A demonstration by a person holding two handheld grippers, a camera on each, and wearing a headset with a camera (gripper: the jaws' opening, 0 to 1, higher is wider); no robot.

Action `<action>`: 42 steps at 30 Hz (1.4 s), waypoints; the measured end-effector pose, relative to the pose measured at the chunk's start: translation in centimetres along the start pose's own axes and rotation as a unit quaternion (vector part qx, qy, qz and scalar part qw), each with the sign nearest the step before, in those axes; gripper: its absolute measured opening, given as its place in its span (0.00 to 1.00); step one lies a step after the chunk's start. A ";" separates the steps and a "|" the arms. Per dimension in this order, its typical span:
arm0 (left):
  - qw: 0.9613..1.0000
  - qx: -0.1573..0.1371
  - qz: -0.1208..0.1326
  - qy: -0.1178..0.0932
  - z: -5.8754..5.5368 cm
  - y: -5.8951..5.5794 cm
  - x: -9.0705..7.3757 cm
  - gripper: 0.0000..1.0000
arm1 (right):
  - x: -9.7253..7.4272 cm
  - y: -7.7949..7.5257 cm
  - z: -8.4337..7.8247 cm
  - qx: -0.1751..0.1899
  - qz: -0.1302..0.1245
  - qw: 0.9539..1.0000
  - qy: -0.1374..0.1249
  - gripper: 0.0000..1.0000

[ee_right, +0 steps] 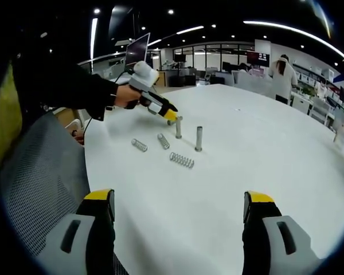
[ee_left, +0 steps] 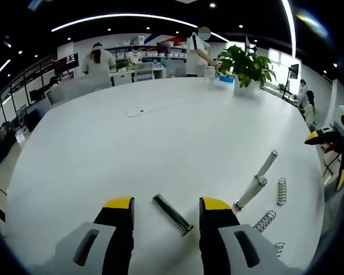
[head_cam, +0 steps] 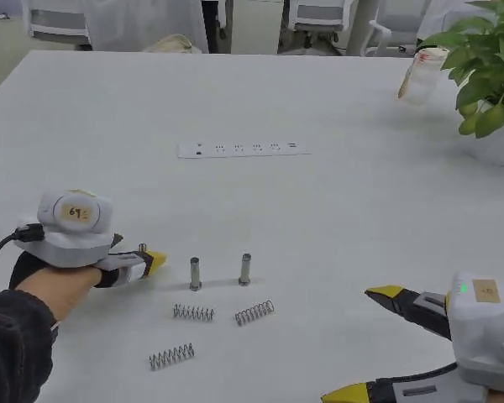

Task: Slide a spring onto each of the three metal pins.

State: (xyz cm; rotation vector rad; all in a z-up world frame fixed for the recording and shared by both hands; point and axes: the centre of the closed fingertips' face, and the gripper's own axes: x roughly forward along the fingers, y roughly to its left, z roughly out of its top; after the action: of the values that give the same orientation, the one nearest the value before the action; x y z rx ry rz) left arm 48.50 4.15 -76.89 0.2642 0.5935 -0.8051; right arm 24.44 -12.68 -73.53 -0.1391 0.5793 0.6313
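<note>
Three metal pins stand upright in a row on the white tabletop (head_cam: 344, 227): left pin (ee_left: 173, 216), middle pin (head_cam: 195, 274) and right pin (head_cam: 245, 269). Three springs lie flat on the near side of the pins, none on a pin: left spring (head_cam: 193, 313), right spring (head_cam: 254, 312) and near spring (head_cam: 171, 356).

Left gripper (ee_left: 167, 204): jaws partly parted, one on each side of the left pin, with a gap showing on both sides. They grip nothing.

Right gripper (ee_right: 179, 198): near right, well apart from the pins. Its jaws are spread wide with only bare tabletop between them.

A power strip (head_cam: 242, 149) lies farther back, and a plant (head_cam: 487, 67) stands at far right.
</note>
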 end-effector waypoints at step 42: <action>1.000 0.015 0.006 0.026 -0.7 0.6 1.6 0.08 | 0.4 -0.5 -0.7 0.009 0.002 1.000 0.005 0.90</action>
State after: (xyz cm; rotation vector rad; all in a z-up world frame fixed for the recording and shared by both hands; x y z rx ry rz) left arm 49.46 3.92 -78.40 0.3173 0.6288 -0.7982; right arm 24.69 -13.05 -74.37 -0.1245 0.5946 0.6287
